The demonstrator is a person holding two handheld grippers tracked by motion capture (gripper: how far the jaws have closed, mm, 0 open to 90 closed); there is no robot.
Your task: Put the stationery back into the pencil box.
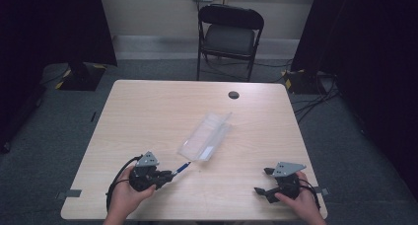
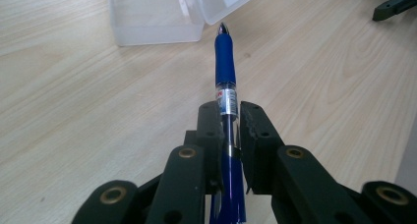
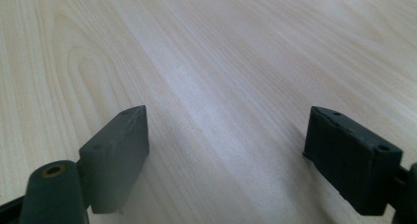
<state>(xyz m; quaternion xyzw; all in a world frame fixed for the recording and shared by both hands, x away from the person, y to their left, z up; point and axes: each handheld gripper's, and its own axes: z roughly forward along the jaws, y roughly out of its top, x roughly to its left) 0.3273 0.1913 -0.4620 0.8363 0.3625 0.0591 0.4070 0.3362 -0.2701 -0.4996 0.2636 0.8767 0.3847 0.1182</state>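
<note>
Two handheld grippers sit near the six o'clock edge of the light wooden table [image 1: 148, 111]. At about seven o'clock, the left gripper [image 2: 229, 118] is clamped on a blue pen [image 2: 225, 67], its jaws pressed against the barrel and its tip aimed toward one o'clock at a clear plastic case [image 1: 204, 136] lying open at the table's middle. At about five o'clock, the right gripper [image 3: 226, 150] has its jaws spread wide over bare wood, gripping nothing.

Black claws [image 1: 170, 174] — brass-ringed screws, grey triangular plates.
</note>
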